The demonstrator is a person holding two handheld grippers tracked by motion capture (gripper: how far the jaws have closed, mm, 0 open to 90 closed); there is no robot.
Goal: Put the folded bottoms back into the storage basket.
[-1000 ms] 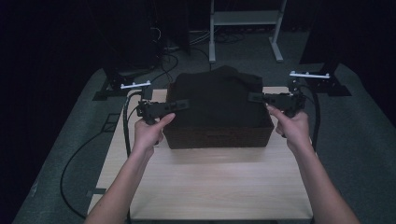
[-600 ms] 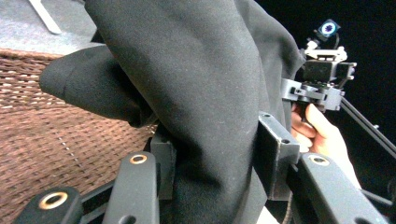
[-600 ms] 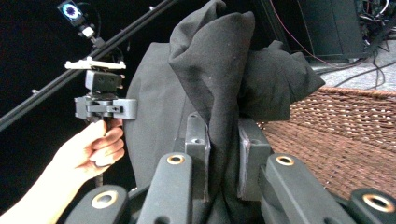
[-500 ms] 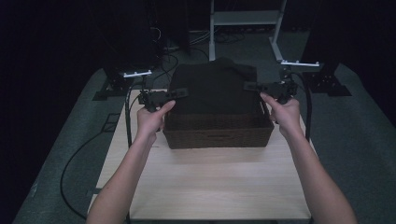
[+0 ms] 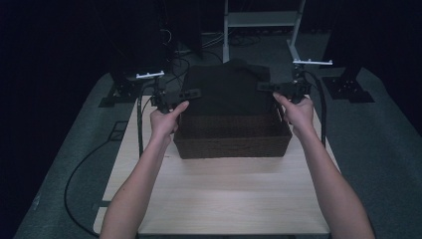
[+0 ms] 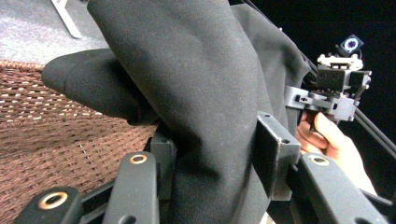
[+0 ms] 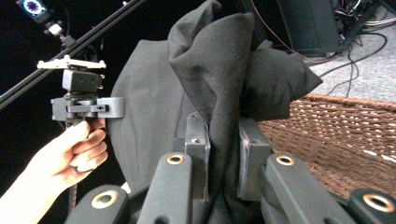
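A brown wicker basket [image 5: 231, 144] stands on the wooden table [image 5: 224, 199]. Above its far half hangs a black cloth [image 5: 226, 87], stretched between both grippers. My left gripper [image 5: 191, 93] is shut on the cloth's left edge, my right gripper [image 5: 263, 87] on its right edge. In the left gripper view the cloth [image 6: 187, 70] is bunched between the jaws of the left gripper [image 6: 215, 144], with the basket's weave [image 6: 46, 140] behind. In the right gripper view the right gripper [image 7: 223, 149] pinches a fold of cloth [image 7: 210, 60] beside the basket rim [image 7: 341, 135].
Two black stands with white bars flank the table's far corners, one at the left [image 5: 149, 75] and one at the right [image 5: 312, 62]. Cables [image 5: 79, 174] trail over the grey carpet. A metal frame [image 5: 261, 20] stands behind the table.
Both grippers have risen and moved away from the person, lifting the black cloth off the basket. The basket's inside front wall now shows.
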